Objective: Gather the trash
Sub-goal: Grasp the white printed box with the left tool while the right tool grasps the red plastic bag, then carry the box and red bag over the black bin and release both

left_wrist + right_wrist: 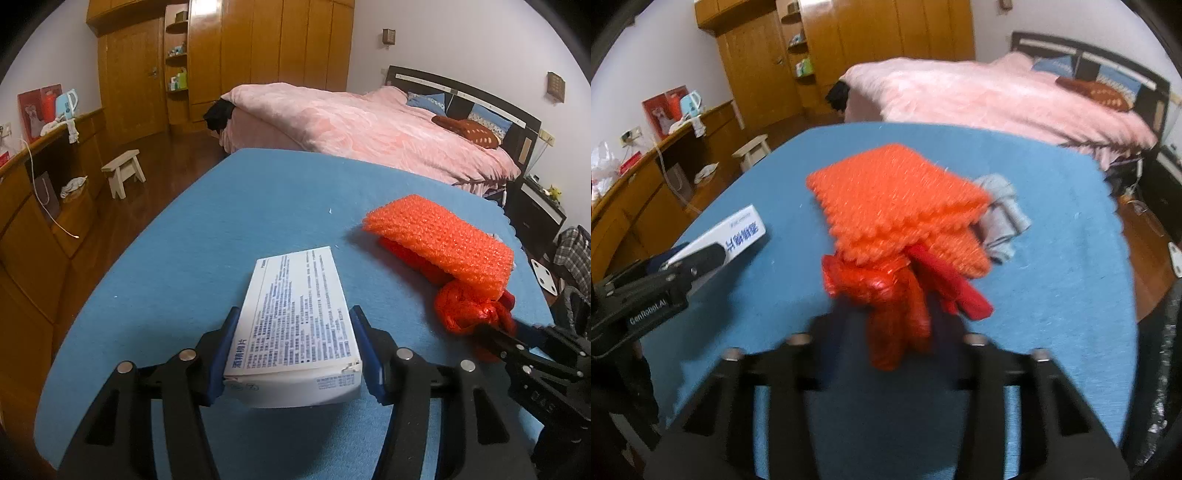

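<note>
A white box (295, 325) is clamped between the narrowed jaws of the left tool (293, 356), low over the blue bench (221, 206). Just right of it, a red bag (886, 306) is pinched at its knotted end by the nearly closed right tool (882, 332); orange bubble wrap (897, 206) lies against the bag, a grey cloth (1004, 214) beyond. The pick-up step appears under way; next, both items likely need carrying to a bin, none being visible.

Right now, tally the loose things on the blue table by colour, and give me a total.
White: 1, the white box, clamped in the left gripper.
Orange or red: 2, the orange bubble wrap and the red plastic bag at the right gripper.
Grey: 1, the grey cloth.
Total: 4.
</note>
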`<move>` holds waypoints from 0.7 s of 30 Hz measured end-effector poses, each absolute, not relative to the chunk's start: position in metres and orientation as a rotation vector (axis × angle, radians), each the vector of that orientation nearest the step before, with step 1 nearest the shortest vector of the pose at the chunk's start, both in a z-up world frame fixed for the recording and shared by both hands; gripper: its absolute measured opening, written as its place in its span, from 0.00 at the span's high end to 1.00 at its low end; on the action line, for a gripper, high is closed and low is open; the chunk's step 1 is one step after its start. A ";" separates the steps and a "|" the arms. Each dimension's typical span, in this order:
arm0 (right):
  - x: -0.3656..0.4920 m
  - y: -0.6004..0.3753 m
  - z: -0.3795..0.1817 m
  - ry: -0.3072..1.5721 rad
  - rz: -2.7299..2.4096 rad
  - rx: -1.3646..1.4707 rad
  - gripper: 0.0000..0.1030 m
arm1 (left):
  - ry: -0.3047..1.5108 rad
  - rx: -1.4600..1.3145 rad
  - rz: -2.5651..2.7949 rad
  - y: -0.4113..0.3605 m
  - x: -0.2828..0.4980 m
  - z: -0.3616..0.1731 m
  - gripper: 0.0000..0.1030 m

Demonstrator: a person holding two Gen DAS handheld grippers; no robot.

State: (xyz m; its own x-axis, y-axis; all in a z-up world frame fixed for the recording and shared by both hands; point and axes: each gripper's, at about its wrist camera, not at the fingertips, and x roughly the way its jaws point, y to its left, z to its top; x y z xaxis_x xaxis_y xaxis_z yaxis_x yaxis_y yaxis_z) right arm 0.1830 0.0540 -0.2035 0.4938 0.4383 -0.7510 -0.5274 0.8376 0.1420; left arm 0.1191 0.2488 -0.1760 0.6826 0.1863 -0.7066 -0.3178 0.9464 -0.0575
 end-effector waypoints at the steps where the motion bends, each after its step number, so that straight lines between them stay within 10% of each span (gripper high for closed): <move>1: 0.181 0.053 -0.203 0.873 0.592 -0.115 0.80 | 0.768 -0.182 0.283 0.247 0.120 -0.175 0.44; 21: 0.150 -0.016 -0.162 0.817 0.566 -0.047 0.84 | 0.702 -0.158 0.187 0.201 0.106 -0.141 0.44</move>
